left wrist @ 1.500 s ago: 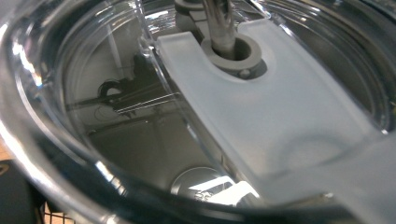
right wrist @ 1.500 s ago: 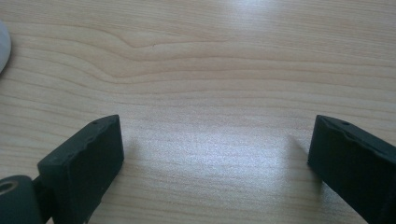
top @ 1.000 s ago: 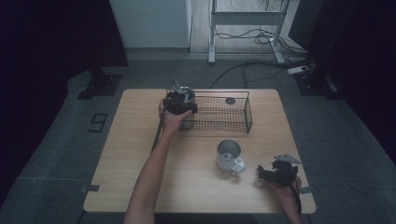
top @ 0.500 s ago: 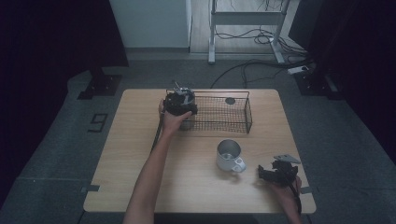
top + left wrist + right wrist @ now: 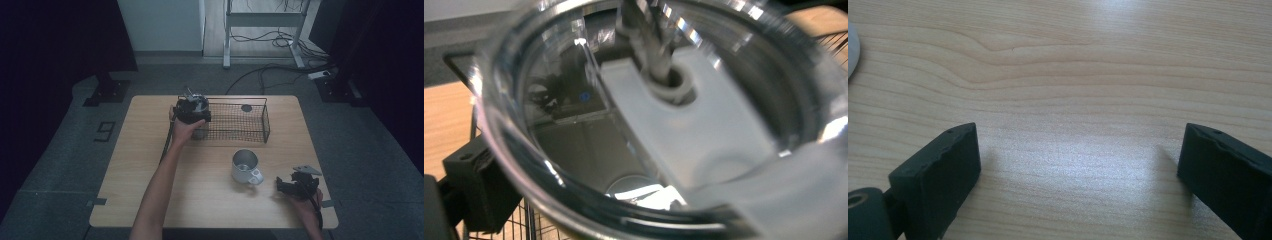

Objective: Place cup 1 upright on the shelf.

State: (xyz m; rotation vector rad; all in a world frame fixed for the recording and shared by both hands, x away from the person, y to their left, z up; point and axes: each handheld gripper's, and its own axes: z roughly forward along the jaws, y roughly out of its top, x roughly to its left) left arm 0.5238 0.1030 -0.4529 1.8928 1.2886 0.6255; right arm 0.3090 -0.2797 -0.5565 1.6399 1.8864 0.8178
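Note:
A clear round lid (image 5: 704, 130) with a white slider piece sits right in front of the left gripper view's camera, and a black jaw presses at its lower left edge. My left gripper (image 5: 191, 109) is shut on this lid and hovers over the left end of a black wire basket (image 5: 252, 132). A metal mug (image 5: 245, 165) with a white handle stands upright mid-table. My right gripper (image 5: 287, 186) (image 5: 1078, 165) rests low at the table's near right, right of the mug, open with bare wood between its jaws.
A small dark round thing (image 5: 246, 107) lies inside the basket near its far side. The wooden table (image 5: 145, 150) has bare room on its left half and along the front. Cables and a metal frame stand on the floor beyond the table.
The left gripper with the lid has shifted very slightly nearer over the basket's left end. The right gripper and the mug have stayed put.

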